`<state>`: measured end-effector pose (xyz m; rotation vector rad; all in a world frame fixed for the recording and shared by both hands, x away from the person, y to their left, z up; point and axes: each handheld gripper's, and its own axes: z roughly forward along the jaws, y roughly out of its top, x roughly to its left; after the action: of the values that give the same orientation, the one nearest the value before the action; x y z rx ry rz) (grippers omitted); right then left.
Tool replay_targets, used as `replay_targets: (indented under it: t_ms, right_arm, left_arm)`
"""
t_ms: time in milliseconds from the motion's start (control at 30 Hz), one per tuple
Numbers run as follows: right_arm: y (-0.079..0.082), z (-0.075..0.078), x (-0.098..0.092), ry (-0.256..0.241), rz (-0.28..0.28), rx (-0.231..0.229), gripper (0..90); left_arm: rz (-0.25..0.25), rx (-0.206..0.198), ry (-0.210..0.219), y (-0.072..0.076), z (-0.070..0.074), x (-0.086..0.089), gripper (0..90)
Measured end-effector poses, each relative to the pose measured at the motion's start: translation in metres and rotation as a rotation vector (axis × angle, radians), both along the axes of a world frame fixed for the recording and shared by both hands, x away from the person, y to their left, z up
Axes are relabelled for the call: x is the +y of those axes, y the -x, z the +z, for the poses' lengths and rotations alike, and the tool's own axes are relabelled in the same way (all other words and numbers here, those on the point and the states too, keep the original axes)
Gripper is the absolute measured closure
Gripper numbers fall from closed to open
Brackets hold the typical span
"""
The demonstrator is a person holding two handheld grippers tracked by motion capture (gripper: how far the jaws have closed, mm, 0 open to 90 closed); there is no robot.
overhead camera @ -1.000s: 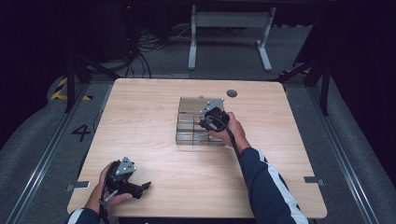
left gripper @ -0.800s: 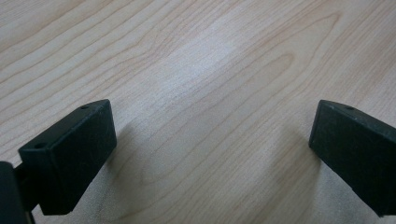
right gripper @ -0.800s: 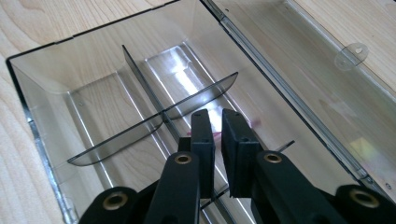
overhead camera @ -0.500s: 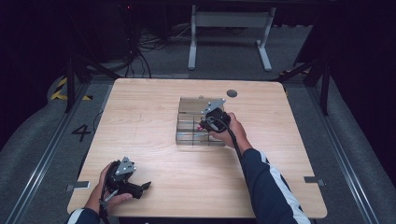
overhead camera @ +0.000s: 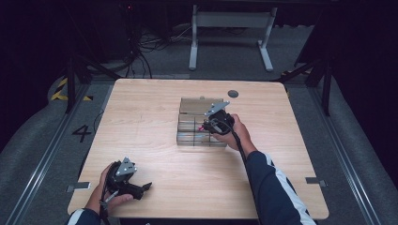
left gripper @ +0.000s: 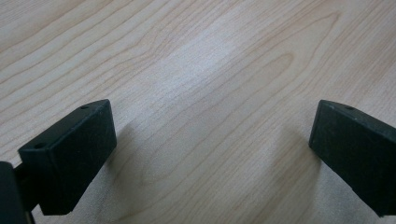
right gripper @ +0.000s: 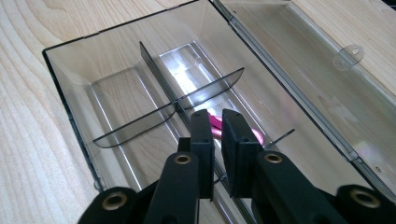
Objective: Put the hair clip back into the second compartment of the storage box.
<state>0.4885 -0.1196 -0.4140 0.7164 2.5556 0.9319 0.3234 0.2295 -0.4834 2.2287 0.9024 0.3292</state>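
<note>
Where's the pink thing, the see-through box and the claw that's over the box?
pink thing (right gripper: 256, 136): right gripper view, its rounded end.
box (right gripper: 70, 70): right gripper view, its wall.
right claw (right gripper: 217, 122): right gripper view, between its tips.

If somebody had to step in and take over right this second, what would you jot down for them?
Left gripper: jaws wide open, holding nothing, low over bare table at the near left edge.
Right gripper: jaws nearly closed, a thin gap between them, reaching into the clear divided box mid-table, lid open.
Pink item: in a box compartment just beyond the right jaws; whether they pinch it is hidden.
Done: pink item is inside the box.
Left, probably: confirm its release, pull the right gripper out, perhaps close the lid.
</note>
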Motion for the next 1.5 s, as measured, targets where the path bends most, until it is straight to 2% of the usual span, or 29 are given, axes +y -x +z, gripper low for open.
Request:
replay_targets:
  t_ms: [400, 833, 1133, 1300, 1500]
  right_arm:
    - [0.011, 0.009, -0.006, 0.006, 0.015, -0.019, 79.5]
    - [0.025, 0.021, -0.020, -0.003, 0.019, -0.033, 72.1]
    - [0.038, 0.026, -0.032, 0.009, 0.020, -0.047, 68.6]
    - [0.045, 0.028, -0.038, 0.012, 0.020, -0.051, 64.2]
    - [0.052, 0.032, -0.045, 0.012, 0.018, -0.055, 53.9]
  left_arm:
    - [-0.002, 0.000, 0.000, 0.000, 0.000, 0.000, 1.3]
    - [-0.004, 0.000, 0.000, 0.000, 0.000, 0.000, 1.2]
    - [-0.008, 0.000, 0.000, -0.001, 0.000, 0.000, 1.2]
    - [-0.011, -0.002, -0.002, -0.001, 0.000, 0.001, 1.2]
    - [-0.012, -0.001, -0.002, -0.001, 0.000, 0.001, 1.1]
